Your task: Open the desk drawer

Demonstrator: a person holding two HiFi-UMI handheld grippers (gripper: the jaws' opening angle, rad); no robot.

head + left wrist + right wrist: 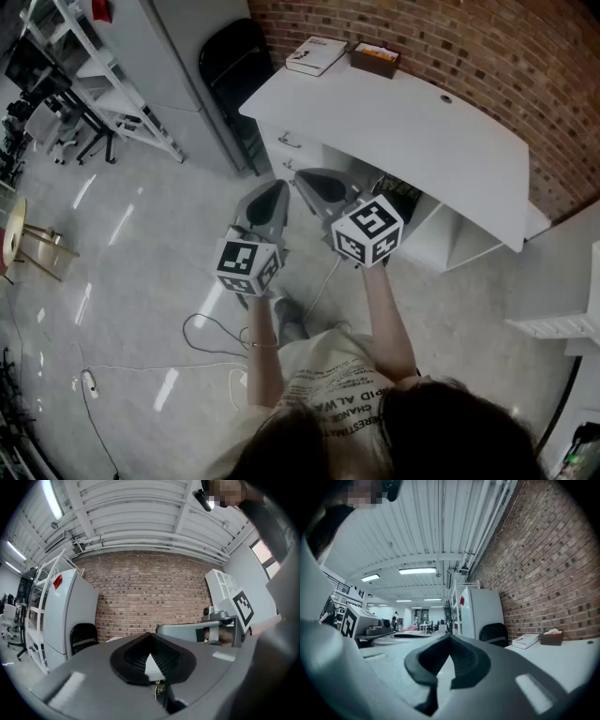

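The white desk (412, 122) stands against the brick wall, and its shut drawers (298, 152) with a small metal handle (289, 142) face me at its left end. Both grippers hang in the air in front of the desk, touching nothing. My left gripper (277, 187) points toward the drawer fronts with its jaws together and empty; its marker cube (246, 264) is nearer me. My right gripper (303, 176) is beside it, just below the drawers, jaws also together. The left gripper (150, 637) looks up at the brick wall, and the right gripper (450, 637) looks along the desk top (555, 660).
On the desk's far end lie a book (316, 54) and a brown tissue box (376, 59). A black chair (239, 61) and a white cabinet (178, 56) stand left of the desk. Cables (211, 337) trail on the floor by my feet. A metal rack (94, 75) stands far left.
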